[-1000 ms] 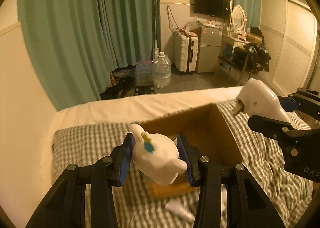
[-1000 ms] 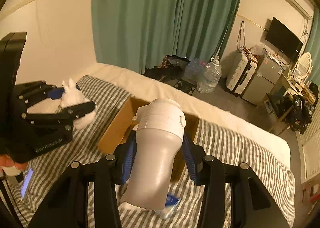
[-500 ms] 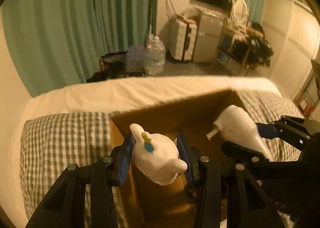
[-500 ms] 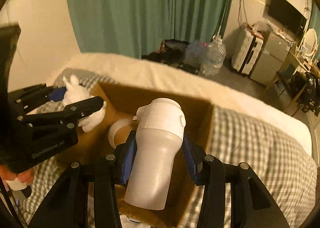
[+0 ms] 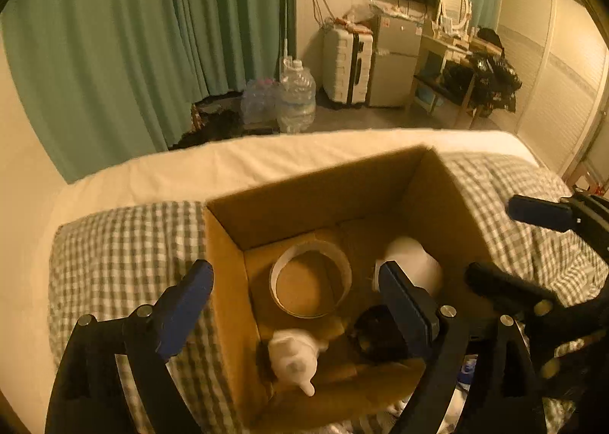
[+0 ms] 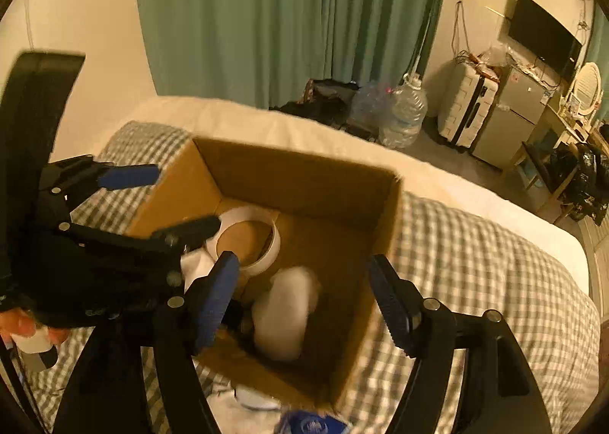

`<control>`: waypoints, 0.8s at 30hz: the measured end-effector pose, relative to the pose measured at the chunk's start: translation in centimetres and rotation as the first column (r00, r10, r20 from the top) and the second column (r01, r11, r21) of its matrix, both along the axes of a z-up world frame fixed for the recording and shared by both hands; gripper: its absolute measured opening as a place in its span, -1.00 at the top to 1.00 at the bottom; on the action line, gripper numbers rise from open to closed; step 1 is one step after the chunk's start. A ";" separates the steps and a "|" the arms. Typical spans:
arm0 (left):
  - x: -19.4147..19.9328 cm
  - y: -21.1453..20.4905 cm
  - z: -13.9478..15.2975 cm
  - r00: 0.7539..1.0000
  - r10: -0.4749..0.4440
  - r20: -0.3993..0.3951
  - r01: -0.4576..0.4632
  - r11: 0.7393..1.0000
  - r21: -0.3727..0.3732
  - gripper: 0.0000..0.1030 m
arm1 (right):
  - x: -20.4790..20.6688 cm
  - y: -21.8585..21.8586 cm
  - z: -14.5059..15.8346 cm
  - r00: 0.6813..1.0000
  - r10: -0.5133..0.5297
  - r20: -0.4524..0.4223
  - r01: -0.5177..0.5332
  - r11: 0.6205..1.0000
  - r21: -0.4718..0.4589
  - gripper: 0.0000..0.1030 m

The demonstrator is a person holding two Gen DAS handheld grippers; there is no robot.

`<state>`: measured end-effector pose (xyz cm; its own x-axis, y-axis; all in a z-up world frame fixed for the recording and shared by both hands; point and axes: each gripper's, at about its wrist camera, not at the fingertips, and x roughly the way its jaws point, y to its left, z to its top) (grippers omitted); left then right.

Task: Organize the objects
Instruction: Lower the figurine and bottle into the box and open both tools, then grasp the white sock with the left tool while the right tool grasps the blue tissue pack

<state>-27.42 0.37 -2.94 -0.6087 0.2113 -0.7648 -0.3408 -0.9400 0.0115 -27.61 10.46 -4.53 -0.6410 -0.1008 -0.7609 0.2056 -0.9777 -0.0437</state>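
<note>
An open cardboard box sits on the checked bed cover. My left gripper is open above the box's near left part; the white bunny toy lies blurred on the box floor below it. My right gripper is open over the box; the white bottle lies blurred inside under it. A white tape ring and a dark round object also lie in the box.
The checked cover spreads around the box, with a white sheet edge beyond. Small items lie on the bed near the box's front. Green curtains, water jugs, a suitcase and a fridge stand past the bed.
Both grippers opened over the box. The bunny toy dropped from my left gripper and the white bottle from my right; both now lie inside the box.
</note>
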 end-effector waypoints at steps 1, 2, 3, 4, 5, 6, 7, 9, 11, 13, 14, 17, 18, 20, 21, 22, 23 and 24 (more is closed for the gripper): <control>0.6 -0.1 1.0 1.000 0.001 -0.008 -0.001 1.000 -0.004 -0.77 | 0.8 0.3 1.1 1.000 -0.009 -0.011 0.009 1.000 0.002 -0.37; 1.3 -0.3 2.2 1.000 0.000 -0.021 0.000 1.000 -0.009 -0.78 | 1.7 0.4 2.3 1.000 -0.016 -0.026 0.016 1.000 0.006 -0.38; 2.1 -0.3 3.3 0.999 -0.003 -0.034 0.002 1.000 -0.012 -0.81 | 2.7 0.7 3.6 0.999 -0.023 -0.042 0.024 1.000 0.007 -0.39; 2.8 -0.4 4.4 0.999 -0.007 -0.050 0.006 1.000 -0.016 -0.83 | 3.7 0.8 4.9 0.998 -0.030 -0.056 0.030 1.000 0.005 -0.41; 3.7 -0.5 5.6 0.997 -0.009 -0.073 0.007 1.000 -0.023 -0.88 | 4.5 0.9 5.9 0.997 -0.034 -0.066 0.034 0.999 0.002 -0.43; 4.8 -0.7 6.9 0.995 -0.010 -0.100 0.007 1.000 -0.028 -0.91 | 5.7 1.0 7.5 0.996 -0.039 -0.083 0.039 0.999 -0.004 -0.45; 5.6 -0.8 8.2 0.992 -0.010 -0.122 0.006 0.999 -0.031 -0.92 | 6.4 0.9 8.3 0.995 -0.042 -0.093 0.042 0.999 -0.004 -0.45; 7.7 -0.7 10.8 0.987 -0.010 -0.160 0.005 0.999 -0.033 -0.97 | 8.4 1.0 10.8 0.991 -0.047 -0.122 0.047 0.999 0.003 -0.51; 9.7 -1.0 12.6 0.981 -0.010 -0.194 0.003 0.999 -0.037 -1.00 | 10.4 0.9 12.7 0.989 -0.040 -0.141 0.042 0.999 0.009 -0.53; 11.4 -1.1 13.6 0.975 -0.011 -0.223 0.000 0.999 -0.052 -1.00 | 12.3 0.7 14.0 0.988 -0.031 -0.154 0.034 0.999 0.018 -0.53; 12.5 -1.3 13.9 0.972 -0.012 -0.235 -0.003 0.998 -0.064 -1.00 | 13.5 0.6 14.5 0.987 -0.024 -0.157 0.028 0.999 0.023 -0.53; 14.6 -1.8 13.4 0.972 -0.008 -0.235 -0.012 0.997 -0.081 -1.00 | 16.6 0.8 14.8 0.985 -0.002 -0.174 0.008 0.999 0.037 -0.58; 15.3 -1.9 13.0 0.973 -0.002 -0.229 -0.018 0.996 -0.085 -1.00 | 17.5 1.0 14.6 0.985 0.002 -0.175 0.004 0.999 0.036 -0.63; 16.5 -2.0 11.8 0.976 0.014 -0.216 -0.035 0.995 -0.093 -1.00 | 18.9 1.3 13.8 0.986 0.006 -0.169 -0.001 1.000 0.028 -0.63; 17.0 -2.1 10.9 0.978 0.023 -0.210 -0.044 0.995 -0.093 -1.00 | 19.3 1.4 13.3 0.986 0.006 -0.165 -0.002 1.000 0.025 -0.63; 17.3 -2.0 10.1 0.979 0.033 -0.203 -0.053 0.994 -0.096 -1.00 | 19.6 1.7 12.6 0.987 0.007 -0.161 -0.003 1.000 0.025 -0.63; 17.6 -2.0 8.9 0.979 0.062 -0.193 -0.082 0.991 -0.101 -1.00 | 19.9 1.9 11.8 0.988 0.010 -0.155 -0.006 1.000 0.027 -0.63; 17.9 -1.7 7.8 0.979 0.089 -0.186 -0.111 0.988 -0.110 -1.00 | 20.0 2.2 10.9 0.989 0.010 -0.145 -0.006 1.000 0.028 -0.63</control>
